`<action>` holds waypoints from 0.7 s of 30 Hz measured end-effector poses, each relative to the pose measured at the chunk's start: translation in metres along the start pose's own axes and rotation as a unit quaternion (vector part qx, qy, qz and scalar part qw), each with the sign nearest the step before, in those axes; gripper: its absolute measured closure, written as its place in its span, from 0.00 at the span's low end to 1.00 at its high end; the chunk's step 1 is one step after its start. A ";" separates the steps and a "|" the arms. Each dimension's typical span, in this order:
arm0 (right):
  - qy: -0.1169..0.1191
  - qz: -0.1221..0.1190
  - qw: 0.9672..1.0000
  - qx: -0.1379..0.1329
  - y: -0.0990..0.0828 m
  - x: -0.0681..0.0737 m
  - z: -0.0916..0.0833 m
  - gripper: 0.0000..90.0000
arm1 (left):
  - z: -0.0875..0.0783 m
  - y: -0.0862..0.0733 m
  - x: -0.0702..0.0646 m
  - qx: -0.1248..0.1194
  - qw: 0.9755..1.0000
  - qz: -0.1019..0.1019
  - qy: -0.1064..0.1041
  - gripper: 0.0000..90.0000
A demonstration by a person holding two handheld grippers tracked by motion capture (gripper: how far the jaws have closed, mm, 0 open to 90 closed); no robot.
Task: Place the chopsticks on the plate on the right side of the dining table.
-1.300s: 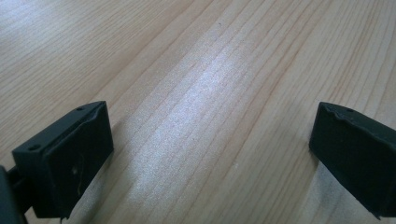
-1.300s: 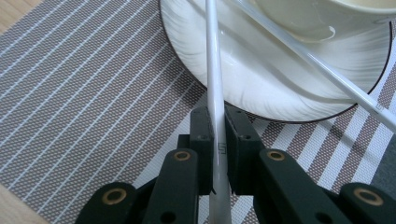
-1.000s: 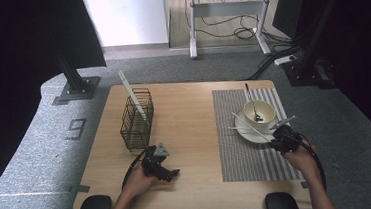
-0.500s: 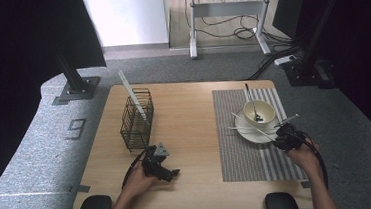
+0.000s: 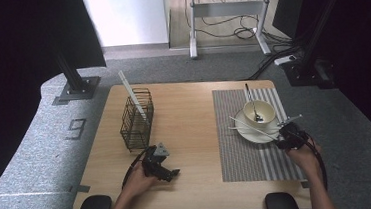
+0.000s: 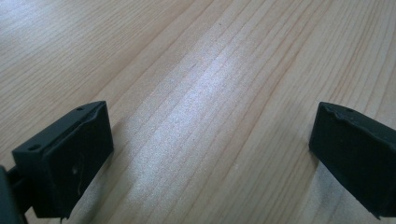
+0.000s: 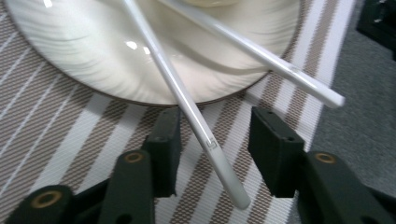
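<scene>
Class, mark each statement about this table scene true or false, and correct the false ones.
1. Two white chopsticks rest across the plate. True.
2. The right gripper clamps a chopstick tight. False: its jaws have just been opening, and the chopstick lies loose between them.
3. The left gripper holds a spoon. False: its jaws are open over bare table.
4. A cup with a spoon sits on the plate. True.
5. The wire basket stands on the striped mat. False: on bare wood.

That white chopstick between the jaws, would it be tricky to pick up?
Probably slippery: the white chopstick looks smooth and glossy. It seems stiff, running straight from the plate to the striped mat. Being thin and seemingly round, it may roll or pivot if pinched off-centre.
</scene>
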State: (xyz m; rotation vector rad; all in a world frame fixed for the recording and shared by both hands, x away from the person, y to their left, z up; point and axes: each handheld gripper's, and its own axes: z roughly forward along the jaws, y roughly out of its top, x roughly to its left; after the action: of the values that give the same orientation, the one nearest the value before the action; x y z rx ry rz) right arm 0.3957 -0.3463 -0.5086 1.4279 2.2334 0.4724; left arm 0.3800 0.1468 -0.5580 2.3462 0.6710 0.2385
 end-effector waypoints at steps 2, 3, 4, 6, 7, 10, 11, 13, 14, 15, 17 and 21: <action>-0.006 0.006 1.000 -0.001 -0.001 -0.002 0.000 0.50 | 0.000 0.000 0.000 0.000 1.000 0.000 0.000 0.00; -0.008 0.011 1.000 -0.002 -0.001 -0.003 0.000 0.48 | 0.000 0.000 0.000 0.000 1.000 0.000 0.000 0.00; -0.009 0.016 1.000 -0.002 -0.001 -0.004 0.000 0.48 | 0.000 0.000 0.000 0.000 1.000 0.000 0.000 0.00; -0.012 0.021 1.000 -0.004 -0.002 -0.006 0.001 0.45 | 0.000 0.000 0.000 0.000 1.000 0.000 0.000 0.00; -0.015 0.024 1.000 -0.005 -0.002 -0.007 0.001 0.45 | 0.000 0.000 0.000 0.000 1.000 0.000 0.000 0.00; -0.025 0.030 0.999 -0.009 -0.002 -0.010 0.002 0.44 | 0.000 0.000 0.000 0.000 1.000 0.000 0.000 0.00; -0.027 0.033 0.999 -0.011 -0.002 -0.010 0.003 0.44 | 0.000 0.000 0.000 0.000 1.000 0.000 0.000 0.00; -0.032 0.038 0.999 -0.014 -0.003 -0.012 0.004 0.43 | 0.000 0.000 0.000 0.000 1.000 0.000 0.000 0.00; -0.036 0.040 0.998 -0.017 -0.003 -0.013 0.005 0.43 | 0.000 0.000 0.000 0.000 1.000 0.000 0.000 0.00; -0.037 0.044 0.998 -0.021 -0.003 -0.014 0.005 0.43 | 0.000 0.000 0.000 0.000 1.000 0.000 0.000 0.00; -0.040 0.048 0.998 -0.024 -0.003 -0.016 0.006 0.43 | 0.000 0.000 0.000 0.000 1.000 0.000 0.000 0.00; -0.047 0.053 0.997 -0.029 -0.003 -0.017 0.007 0.42 | 0.000 0.000 0.000 0.000 1.000 0.000 0.000 0.00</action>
State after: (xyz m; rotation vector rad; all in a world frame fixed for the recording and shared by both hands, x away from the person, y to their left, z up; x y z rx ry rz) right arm 0.4033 -0.3631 -0.5127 1.5123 2.0621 0.4909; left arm 0.3800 0.1468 -0.5580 2.3461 0.6709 0.2388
